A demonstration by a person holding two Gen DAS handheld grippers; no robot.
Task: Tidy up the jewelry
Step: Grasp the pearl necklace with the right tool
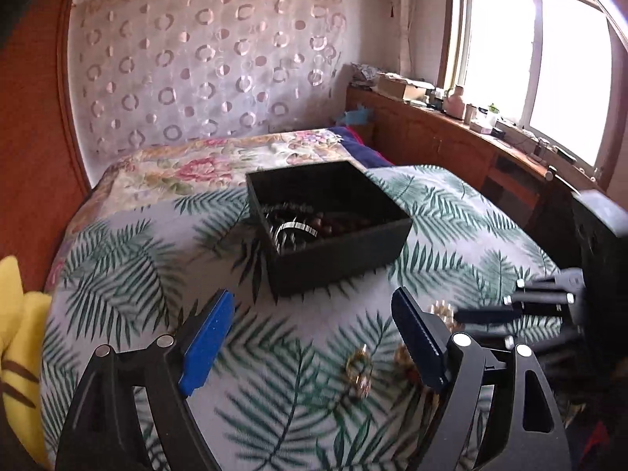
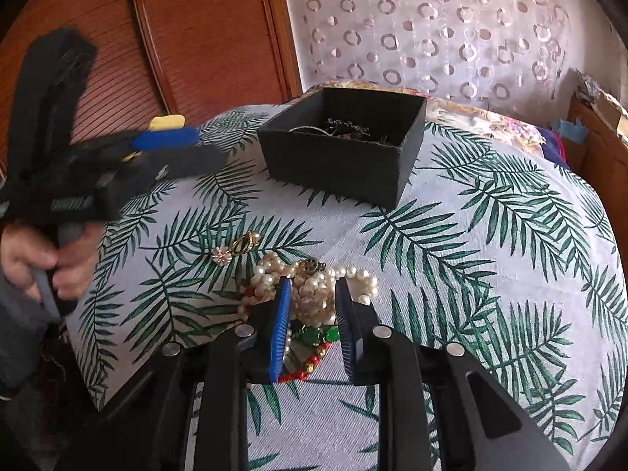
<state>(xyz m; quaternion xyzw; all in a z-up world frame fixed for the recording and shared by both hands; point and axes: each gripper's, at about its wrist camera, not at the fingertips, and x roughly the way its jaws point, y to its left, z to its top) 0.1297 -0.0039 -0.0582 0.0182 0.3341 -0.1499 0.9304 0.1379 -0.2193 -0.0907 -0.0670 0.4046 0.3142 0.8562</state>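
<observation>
A black open box (image 1: 337, 259) (image 2: 345, 157) stands on the palm-leaf cloth with bracelets and dark beads (image 1: 298, 227) inside. My left gripper (image 1: 314, 314) is open and empty, hovering in front of the box; it also shows blurred at the left of the right wrist view (image 2: 172, 145). Gold earrings (image 1: 359, 369) (image 2: 239, 249) lie on the cloth between its fingers. My right gripper (image 2: 314, 294) is shut on a pearl necklace (image 2: 314, 294), part of a jewelry pile with green and red beads (image 2: 314, 345). It shows blurred in the left wrist view (image 1: 490, 314).
The cloth-covered round surface (image 2: 490, 274) drops off at its edges. A wooden panel (image 2: 204, 39) and patterned curtain (image 1: 204, 70) stand behind. A wooden sill with clutter (image 1: 451, 102) runs along the window. A yellow cloth (image 1: 19, 337) lies at the left edge.
</observation>
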